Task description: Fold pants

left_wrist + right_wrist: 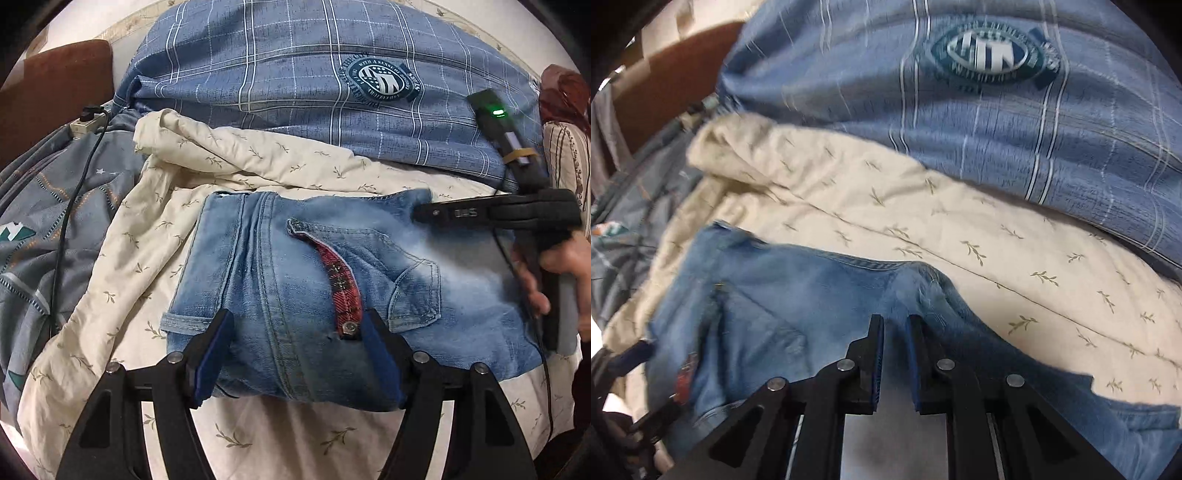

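On one cream sheet (258,173), one folded pants (295,266) between two parted claws: left claw (295,354), right claw (895,363).

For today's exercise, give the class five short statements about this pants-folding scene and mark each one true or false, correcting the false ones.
1. The jeans lie on a cream sheet printed with leaf sprigs. True.
2. The left gripper has its fingers spread wide around a fold of denim. True.
3. The pocket trim is plain green. False: it is red plaid.
4. The blue checked bedding carries a round emblem. True.
5. The right gripper hovers over the brown cushion. False: it is at the far edge of the jeans, fingers close together.
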